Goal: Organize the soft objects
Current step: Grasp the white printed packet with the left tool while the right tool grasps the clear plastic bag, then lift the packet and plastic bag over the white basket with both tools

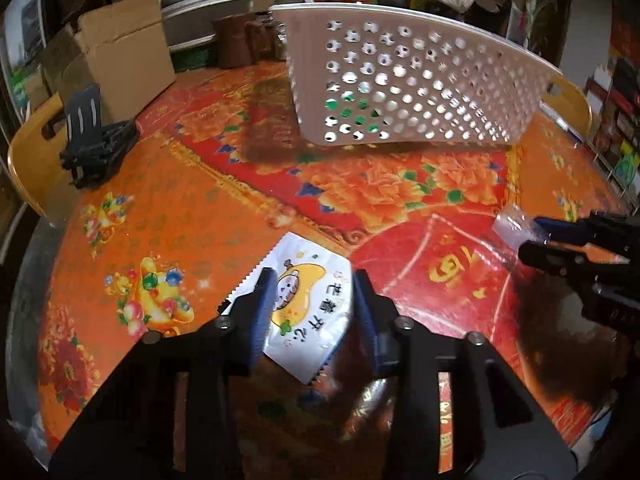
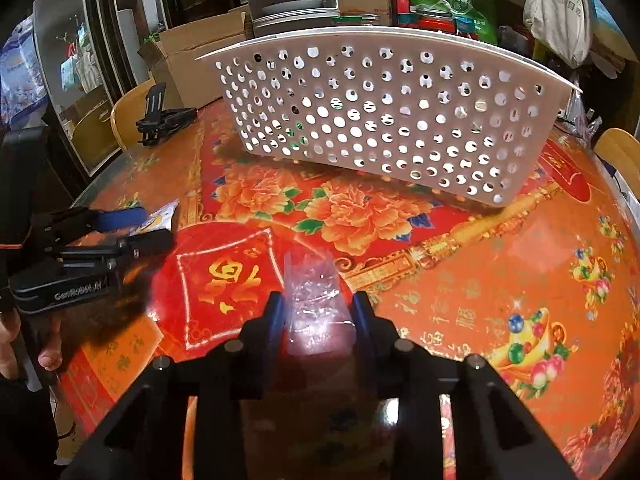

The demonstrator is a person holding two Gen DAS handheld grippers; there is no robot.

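On pkt (image 1: 306, 312): "芒着开心" (mango cartoon)

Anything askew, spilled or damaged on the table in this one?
Nothing stands out. The white perforated basket sits upright on the tablecloth. The left gripper holds a white mango-print packet and the right gripper a clear plastic bag, both intact.

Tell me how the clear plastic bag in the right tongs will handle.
Likely floppy: the clear plastic bag looks thin and crinkled between the right tongs. Probably light. Its glossy film may be slippery.
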